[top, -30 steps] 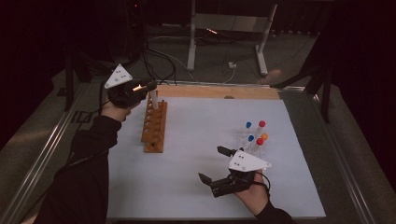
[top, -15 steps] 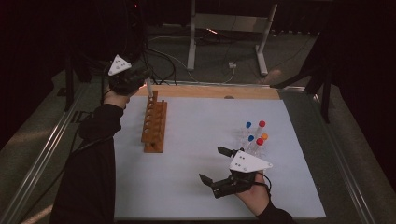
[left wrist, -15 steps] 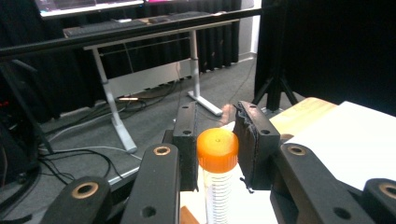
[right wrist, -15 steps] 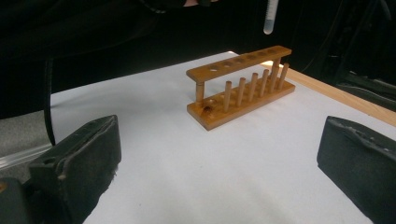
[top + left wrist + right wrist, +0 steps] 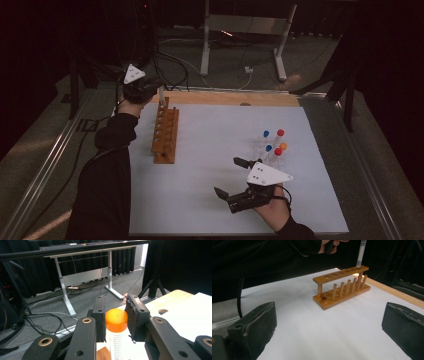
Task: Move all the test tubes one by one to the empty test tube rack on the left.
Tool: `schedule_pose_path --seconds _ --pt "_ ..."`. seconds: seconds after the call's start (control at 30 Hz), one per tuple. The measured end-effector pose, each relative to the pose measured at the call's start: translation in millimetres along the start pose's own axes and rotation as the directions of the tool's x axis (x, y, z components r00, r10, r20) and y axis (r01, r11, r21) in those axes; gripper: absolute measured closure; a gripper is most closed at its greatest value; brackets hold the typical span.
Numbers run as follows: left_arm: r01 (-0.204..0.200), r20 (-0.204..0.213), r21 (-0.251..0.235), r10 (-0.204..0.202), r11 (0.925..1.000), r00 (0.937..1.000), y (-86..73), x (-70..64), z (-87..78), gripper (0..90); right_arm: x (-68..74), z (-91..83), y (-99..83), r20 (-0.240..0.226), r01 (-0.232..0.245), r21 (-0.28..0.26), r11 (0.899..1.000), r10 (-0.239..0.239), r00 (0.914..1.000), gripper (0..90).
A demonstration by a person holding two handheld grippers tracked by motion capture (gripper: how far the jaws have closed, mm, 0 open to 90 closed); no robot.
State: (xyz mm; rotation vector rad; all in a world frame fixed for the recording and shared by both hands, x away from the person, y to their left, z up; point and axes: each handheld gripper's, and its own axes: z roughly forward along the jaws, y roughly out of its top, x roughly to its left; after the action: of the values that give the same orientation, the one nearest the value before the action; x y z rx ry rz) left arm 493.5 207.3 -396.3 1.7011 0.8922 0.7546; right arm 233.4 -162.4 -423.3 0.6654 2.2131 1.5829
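Here the left claw (image 5: 115, 315) grips an orange-capped tube (image 5: 116, 333), jaws pressed on either side of the cap. In the high view the left claw (image 5: 150, 89) sits above the far end of the wooden rack (image 5: 165, 131), tube (image 5: 162, 98) hanging upright below it. The right gripper view puts the tube's tip (image 5: 361, 253) just over the rack's (image 5: 342, 287) end hole; can't tell if it touches the rim. Right claw (image 5: 234, 177) hovers low over the white bench (image 5: 200, 200), jaws wide apart, nothing between them. Rack lies ahead of the right claw, well apart. Loose capped tubes (image 5: 274, 145), blue, red and orange caps, lie near the right claw, just beyond its grey plate. Wooden bench edge (image 5: 172, 296) sits beyond the left claw.
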Motion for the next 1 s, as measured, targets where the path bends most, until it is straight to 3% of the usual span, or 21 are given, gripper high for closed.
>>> schedule_pose_path --seconds 0.2,0.7,0.93,1.0 --pt "0.014 0.006 -0.008 -0.014 0.9999 0.9999 -9.5 1.3 5.1 72.1 0.7 -0.7 0.0 -0.002 0.002 0.002 1.000 -0.002 1.0000 0.0" --pt "0.058 -0.006 0.036 -0.058 0.9977 0.9983 -46.7 -1.9 19.2 72.0 1.9 -2.0 0.9 -0.009 0.005 0.001 1.000 -0.005 0.9999 0.0" --pt "0.034 -0.006 0.069 -0.033 0.9971 0.9994 -56.8 -5.6 25.8 72.0 2.3 -2.0 0.8 -0.011 0.006 0.001 1.000 -0.006 0.9999 0.0" --pt "0.035 -0.007 0.056 -0.034 0.9978 0.9994 -58.2 -5.8 26.0 71.9 2.3 -2.2 0.9 -0.011 0.008 0.001 1.000 -0.008 0.9999 0.0"
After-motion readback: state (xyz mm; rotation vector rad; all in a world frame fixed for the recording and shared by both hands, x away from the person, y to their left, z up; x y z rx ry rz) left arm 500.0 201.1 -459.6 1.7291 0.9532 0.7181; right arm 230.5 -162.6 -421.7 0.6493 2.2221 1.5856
